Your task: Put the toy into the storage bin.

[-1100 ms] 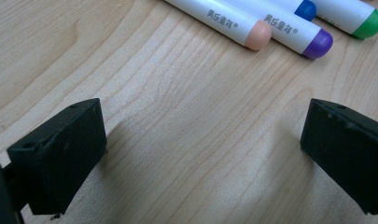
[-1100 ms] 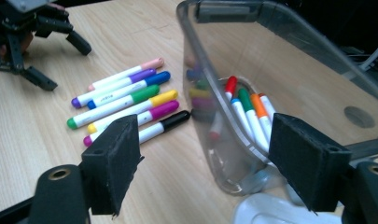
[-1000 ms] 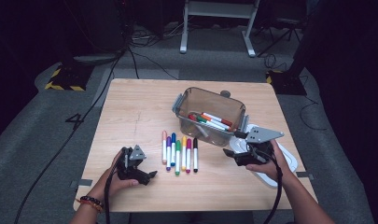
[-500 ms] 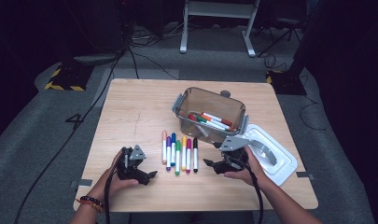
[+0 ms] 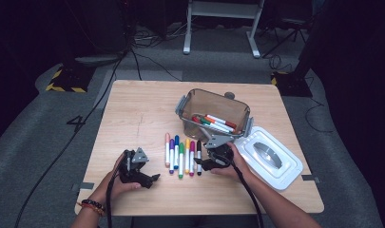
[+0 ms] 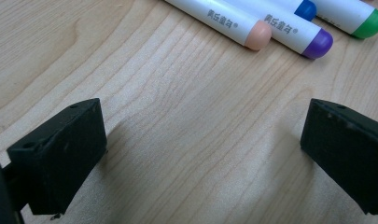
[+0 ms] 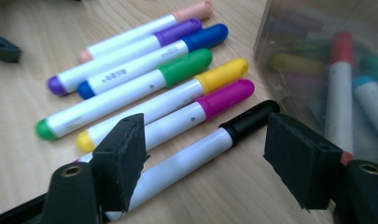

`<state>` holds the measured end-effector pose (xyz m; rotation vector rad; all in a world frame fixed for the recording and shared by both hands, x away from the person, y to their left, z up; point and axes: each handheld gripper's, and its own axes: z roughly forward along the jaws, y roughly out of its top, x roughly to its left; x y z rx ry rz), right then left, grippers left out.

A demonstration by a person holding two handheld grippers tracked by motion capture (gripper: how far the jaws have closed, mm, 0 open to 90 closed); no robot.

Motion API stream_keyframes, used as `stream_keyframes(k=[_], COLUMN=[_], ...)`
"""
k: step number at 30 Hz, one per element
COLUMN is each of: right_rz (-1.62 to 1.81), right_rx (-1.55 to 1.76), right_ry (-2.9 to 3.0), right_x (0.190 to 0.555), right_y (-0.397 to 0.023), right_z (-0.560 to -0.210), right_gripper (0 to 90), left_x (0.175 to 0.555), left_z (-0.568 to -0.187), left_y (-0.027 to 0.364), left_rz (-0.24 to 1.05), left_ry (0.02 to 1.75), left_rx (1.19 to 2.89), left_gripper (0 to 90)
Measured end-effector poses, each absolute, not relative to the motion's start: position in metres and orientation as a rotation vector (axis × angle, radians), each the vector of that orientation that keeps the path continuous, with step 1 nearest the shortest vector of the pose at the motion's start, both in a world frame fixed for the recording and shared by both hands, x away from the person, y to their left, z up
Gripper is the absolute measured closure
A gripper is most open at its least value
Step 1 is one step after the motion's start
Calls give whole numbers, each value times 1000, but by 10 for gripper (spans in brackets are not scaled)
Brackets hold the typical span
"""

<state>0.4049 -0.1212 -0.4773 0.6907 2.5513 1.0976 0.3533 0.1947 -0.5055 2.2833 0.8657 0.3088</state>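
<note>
Claw (image 7: 203, 158) astride smooth cylindrical marker (image 7: 200, 149)

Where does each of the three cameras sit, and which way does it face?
High view: above the person's side, looking forward and down on the table; both forearms, left gripper and right gripper show.
Left gripper view: on the left gripper, looking down at bare wood between its open jaws.
Right gripper view: on the right gripper, jaws just closing, not yet gripping the black marker.
Shared: both gripper views show the purple marker.
</note>
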Motion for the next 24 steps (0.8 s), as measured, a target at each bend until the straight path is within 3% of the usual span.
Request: stream_keyframes(k=[5, 11, 16, 24], right_rz=[1042, 1024, 981, 961], right_rx=[733, 780, 763, 733], right_ry=[2532, 2535, 2555, 2605], right_x=[412, 415, 413, 403], right_y=[-117, -129, -139, -159], right_z=[-486, -486, -487, -485], right_gripper=[377, 618, 745, 768], left_x=[353, 353, 353, 353], left_z=[-506, -506, -506, -506], left_y=[195, 195, 195, 195], left_rz=[309, 310, 308, 311], left_ry=[866, 866, 868, 867], left_rx=[2283, 2283, 2282, 2282], left_gripper=[5, 5, 5, 6])
